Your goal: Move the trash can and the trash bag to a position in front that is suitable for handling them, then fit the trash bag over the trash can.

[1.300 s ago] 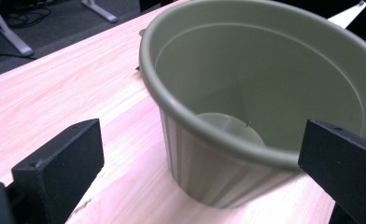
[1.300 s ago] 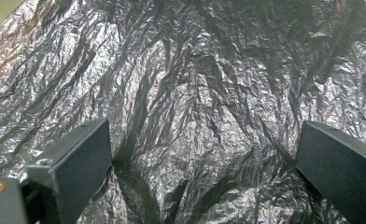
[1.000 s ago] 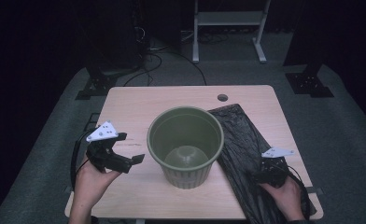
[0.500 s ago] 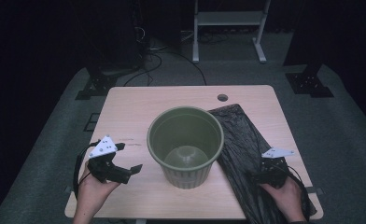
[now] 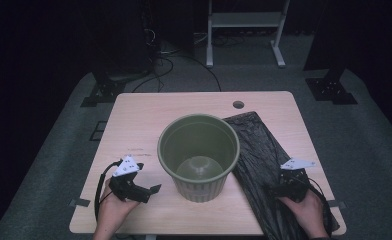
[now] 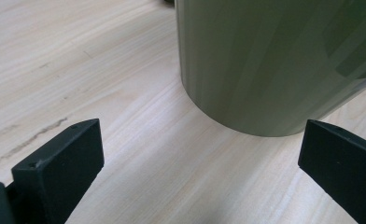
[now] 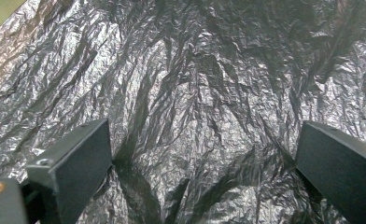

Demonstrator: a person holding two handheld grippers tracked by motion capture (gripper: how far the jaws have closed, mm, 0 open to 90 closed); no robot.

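1. Right now the right gripper (image 5: 276,191) hovers with fingers (image 7: 73,163) spread directly over the black bag (image 5: 264,155), which lies flat on the tabletop (image 5: 134,125), its long axis running away from the person.
2. Left gripper (image 5: 146,192), fingers also spread, points at the green bin (image 5: 199,155) just beside it.

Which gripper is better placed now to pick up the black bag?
Probably the right gripper: it sits open over the black bag. The left gripper, also open, faces the green bin.
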